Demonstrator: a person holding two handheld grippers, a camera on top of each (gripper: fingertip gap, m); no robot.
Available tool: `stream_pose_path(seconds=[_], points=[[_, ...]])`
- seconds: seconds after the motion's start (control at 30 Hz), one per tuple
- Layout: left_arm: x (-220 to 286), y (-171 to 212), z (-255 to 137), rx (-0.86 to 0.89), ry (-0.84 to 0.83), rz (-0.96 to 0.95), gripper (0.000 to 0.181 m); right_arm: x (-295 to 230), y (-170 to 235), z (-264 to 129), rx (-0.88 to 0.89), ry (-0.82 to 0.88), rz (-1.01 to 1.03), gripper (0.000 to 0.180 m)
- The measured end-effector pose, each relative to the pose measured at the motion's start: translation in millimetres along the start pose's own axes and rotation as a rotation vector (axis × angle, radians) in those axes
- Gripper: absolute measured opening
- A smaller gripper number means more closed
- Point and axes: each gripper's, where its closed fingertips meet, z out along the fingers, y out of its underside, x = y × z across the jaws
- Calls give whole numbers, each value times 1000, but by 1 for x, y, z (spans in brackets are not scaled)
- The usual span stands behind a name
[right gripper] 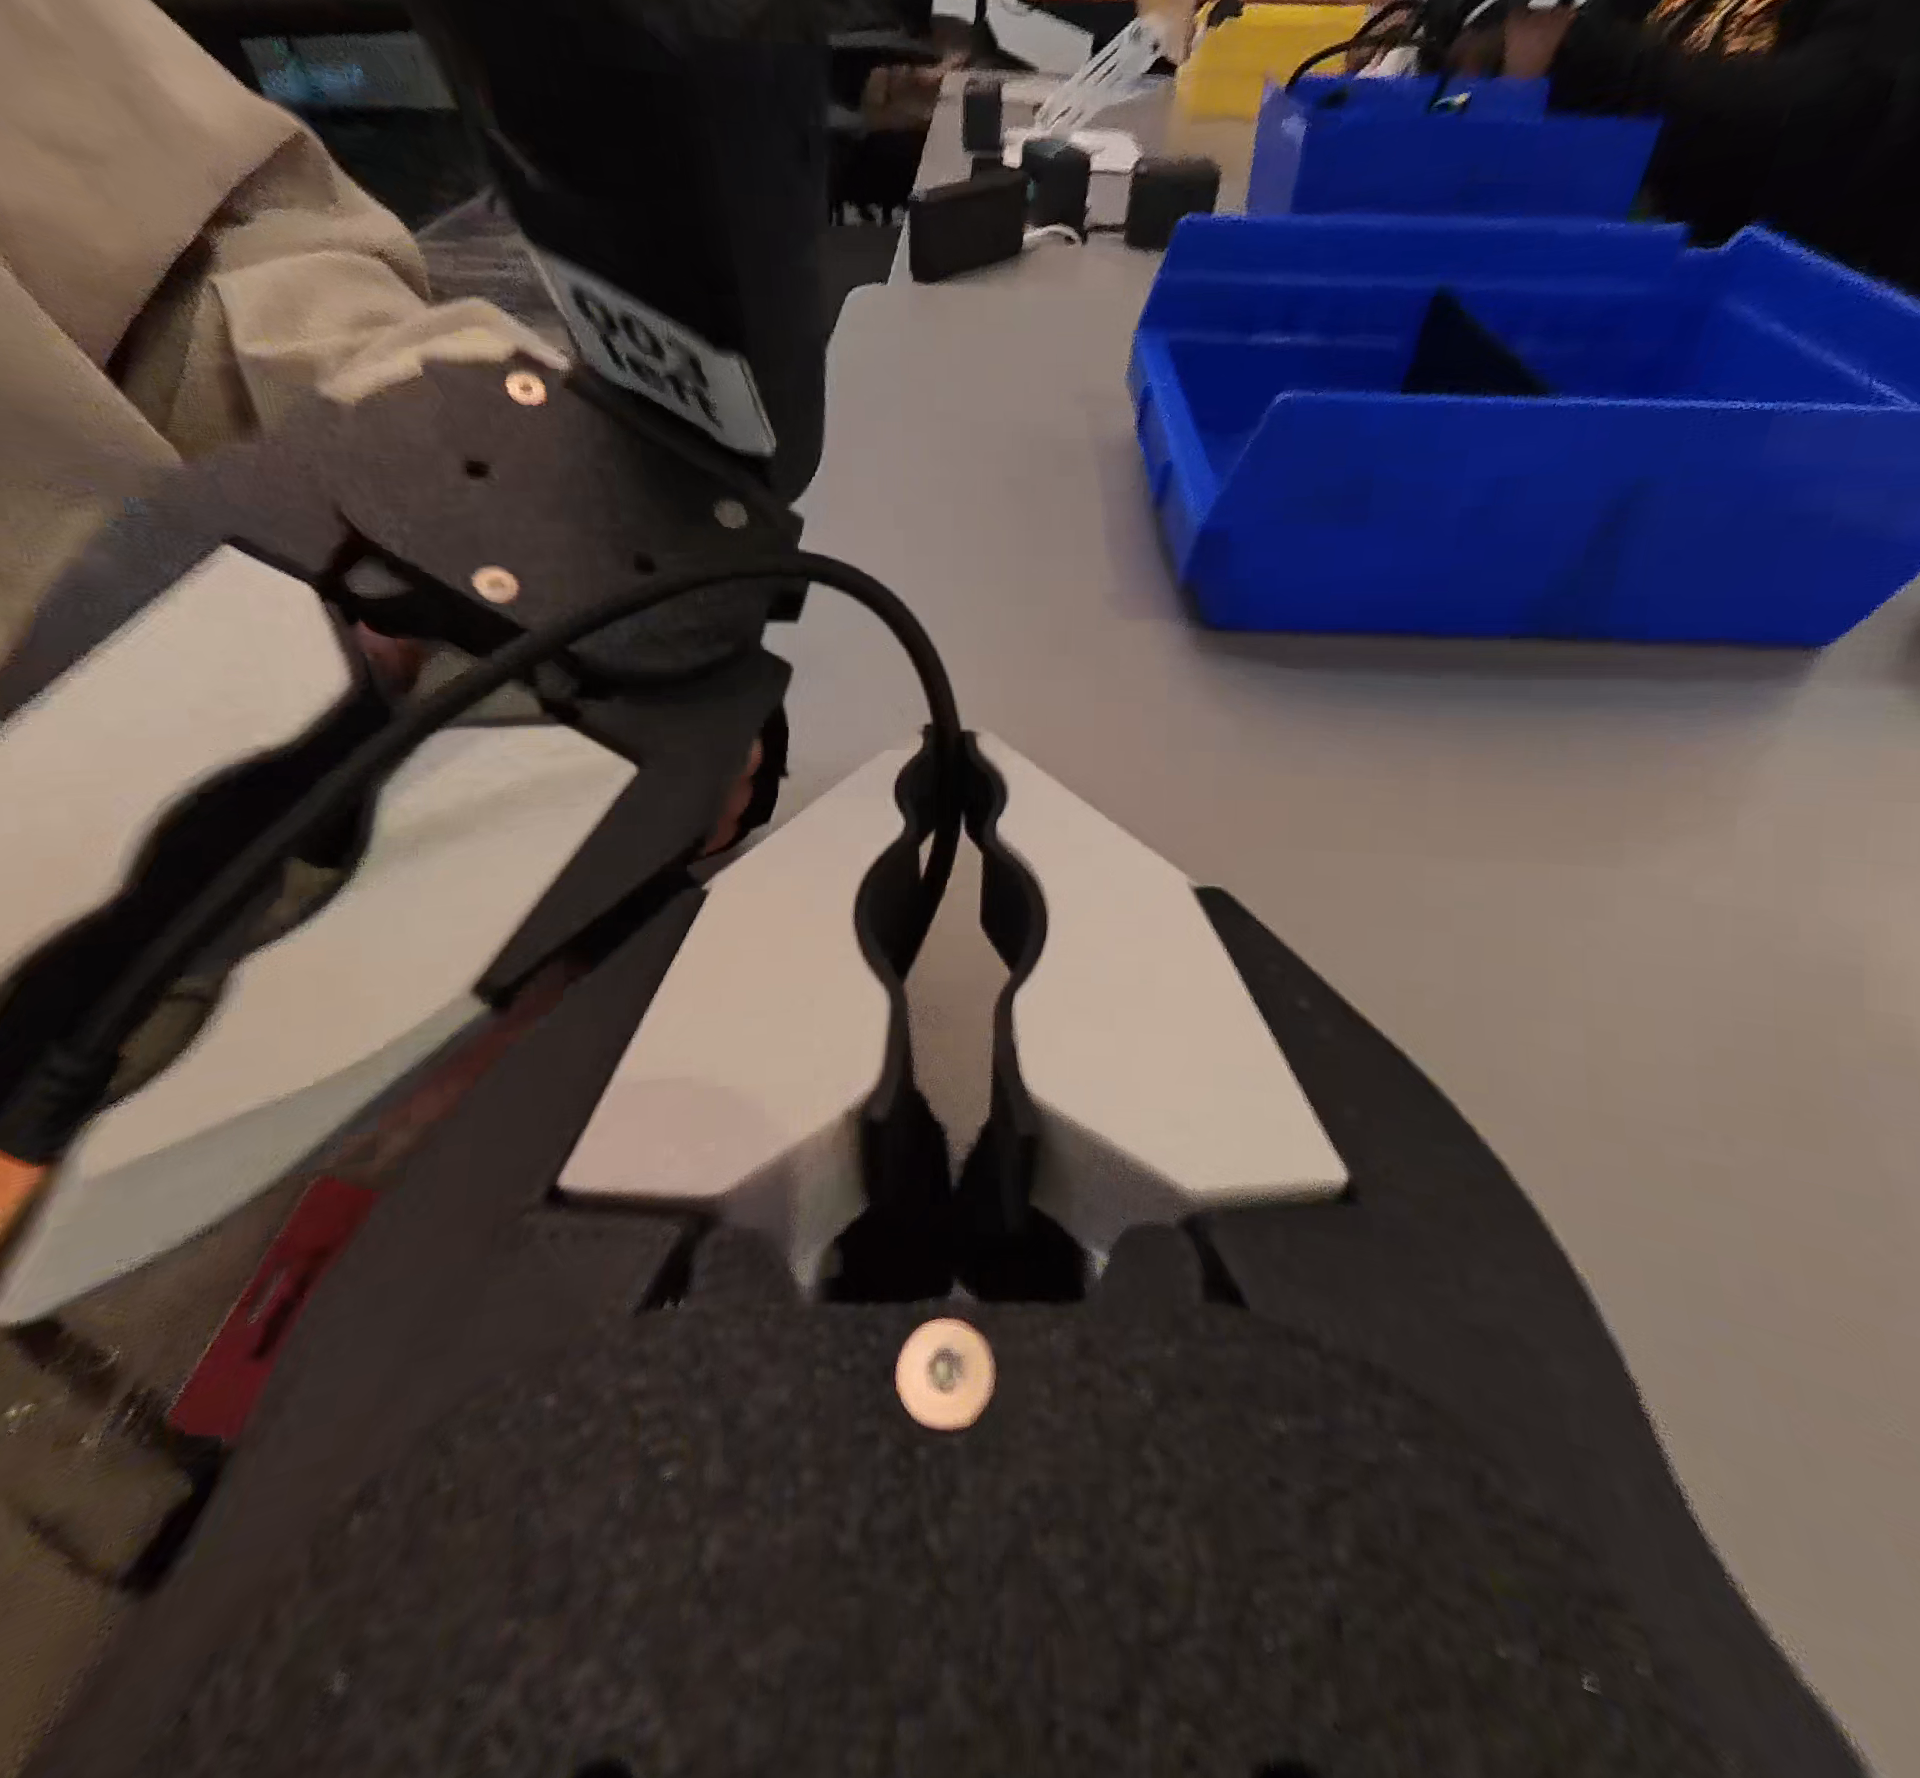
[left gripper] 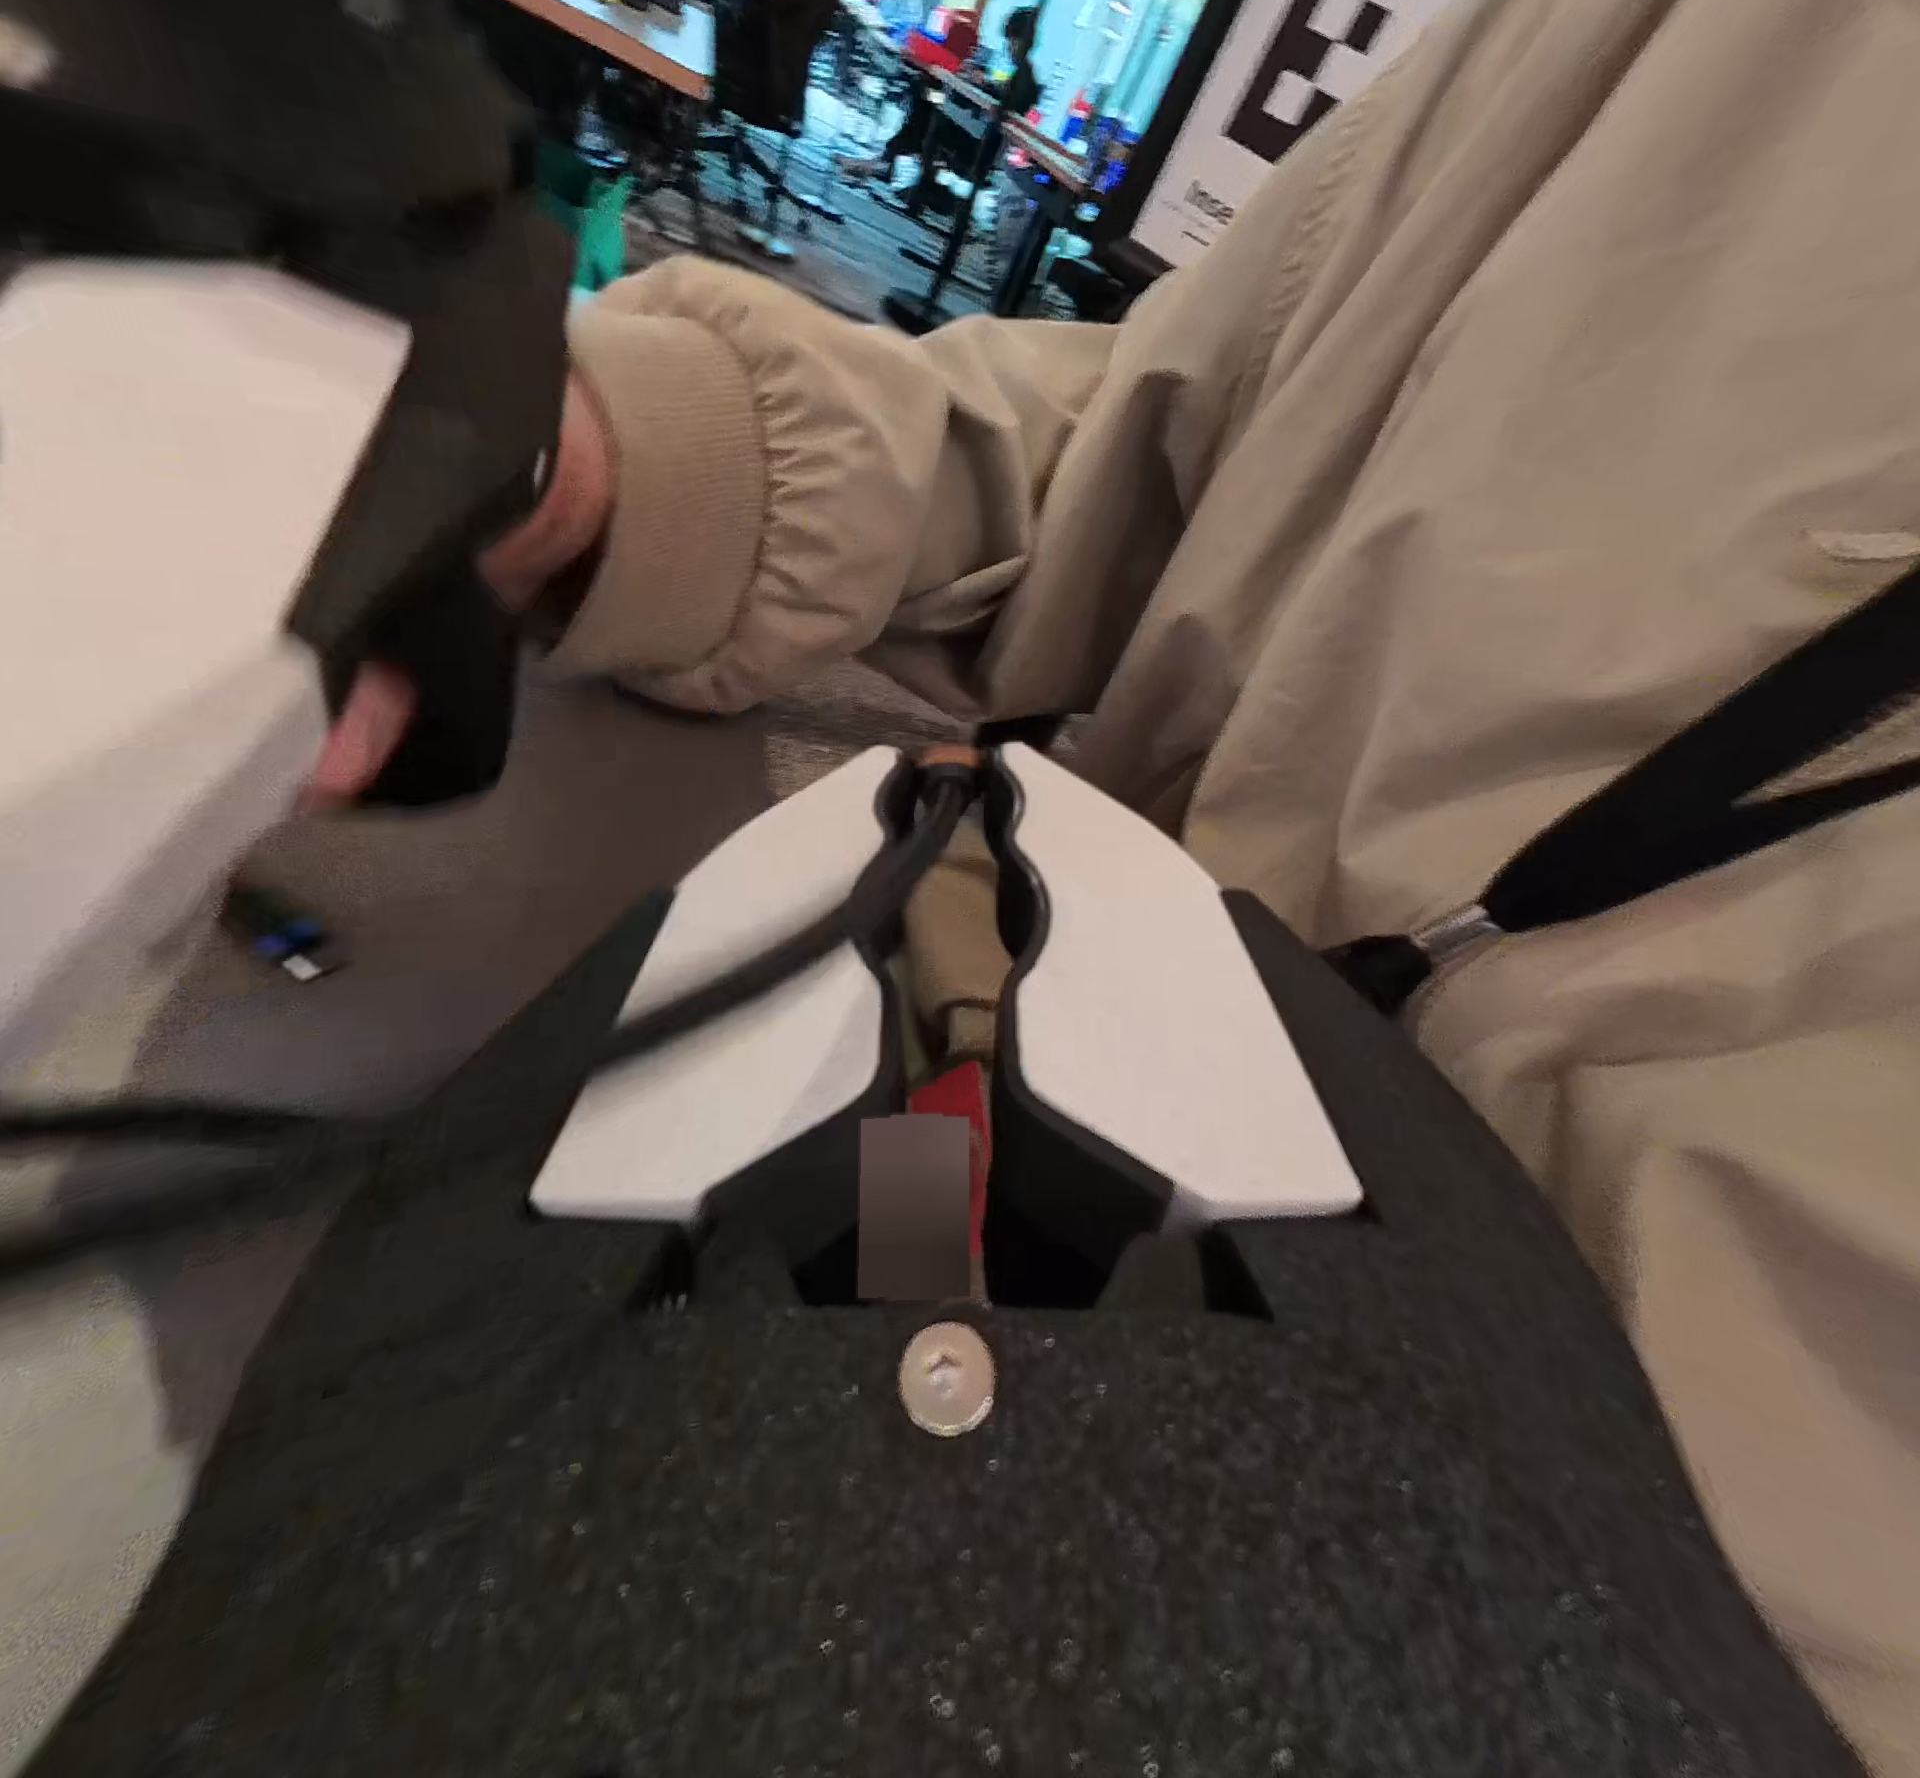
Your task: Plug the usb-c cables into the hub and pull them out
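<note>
Grey table, both grippers grasping cable; hub unseen.

Left view: left gripper [left gripper: 951,772] pinches a black cable [left gripper: 769,970] at frame centre, beside a beige sleeve [left gripper: 727,481]. Right view: right gripper [right gripper: 951,752] clamps the cable [right gripper: 873,596]; blue bins [right gripper: 1507,481] upper right. No plugging visible, so progress is unclear.

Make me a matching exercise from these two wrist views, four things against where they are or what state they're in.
Things:
1. left tool
2. right tool
3. blue bin
4. small blue and black connector

States or places:
A. lying loose on the grey table
B. shut on a black cable, beige jacket just beyond
C. standing on the table, right of the fingers
D. shut on a black cable that arches up and left

Pairs: 1-B, 2-D, 3-C, 4-A
</note>
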Motion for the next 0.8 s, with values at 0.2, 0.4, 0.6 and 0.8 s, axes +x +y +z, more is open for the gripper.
stream_pose_path(seconds=[0.2, 0.4, 0.6, 0.8], points=[[-59, -26, -38, 173, -425, 86, 59, 55, -44, -84, 72, 243, -2, 1], [-81, -58, -99, 439, -598, 41, 56, 111, -103, -251, 236, 695, -19, 1], [-91, -50, -92, 398, -582, -22, 47, 169, -19, -374, -54, 1259, 234, 2], [-94, -34, -70, 254, -595, 26, 44, 178, 95, -358, -632, 1193, 317, 2]])
